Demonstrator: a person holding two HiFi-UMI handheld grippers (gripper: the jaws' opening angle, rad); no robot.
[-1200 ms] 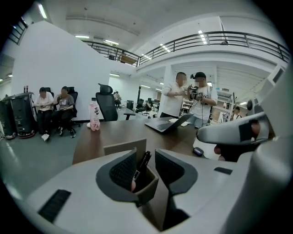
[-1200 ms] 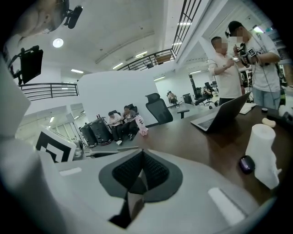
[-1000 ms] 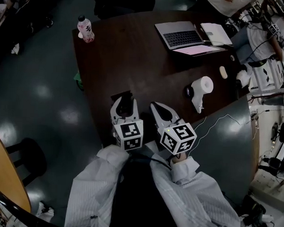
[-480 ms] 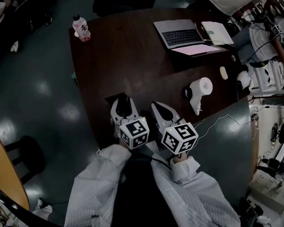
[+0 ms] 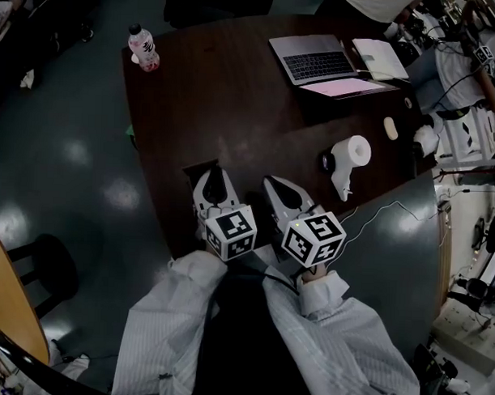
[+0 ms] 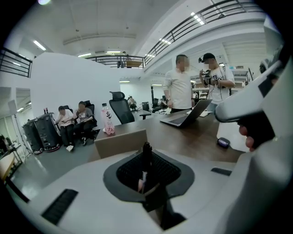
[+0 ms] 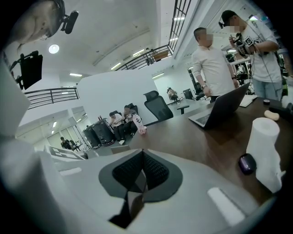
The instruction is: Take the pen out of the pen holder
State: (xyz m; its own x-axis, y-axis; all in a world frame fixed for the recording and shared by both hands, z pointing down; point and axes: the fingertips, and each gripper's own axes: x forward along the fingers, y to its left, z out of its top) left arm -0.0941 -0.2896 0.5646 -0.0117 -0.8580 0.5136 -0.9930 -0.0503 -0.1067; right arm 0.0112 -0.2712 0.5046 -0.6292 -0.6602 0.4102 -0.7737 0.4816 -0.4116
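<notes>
A black pen (image 6: 146, 154) stands upright between the dark pads of my left gripper (image 5: 213, 172). Its jaws have just been closing, and the pads now sit against the pen's sides. The pen holder (image 6: 120, 142) is a tan box just behind the jaws. In the head view the pen holder (image 5: 195, 168) shows as a dark square near the table's left edge, partly hidden by the gripper. My right gripper (image 5: 273, 185) hovers over the table just to the right, its pads (image 7: 151, 170) together with nothing between them.
On the dark table (image 5: 234, 103) are an open laptop (image 5: 317, 61), a notebook (image 5: 380, 58), a pink bottle (image 5: 145, 50), a white paper roll (image 5: 350, 156) and a small dark object (image 5: 328, 161). Two people (image 6: 178, 87) stand at the far end. Floor lies close on the left.
The left gripper's jaws, wide apart one second ago, have drawn in to a narrow gap around the pen. The right gripper has stayed where it was.
</notes>
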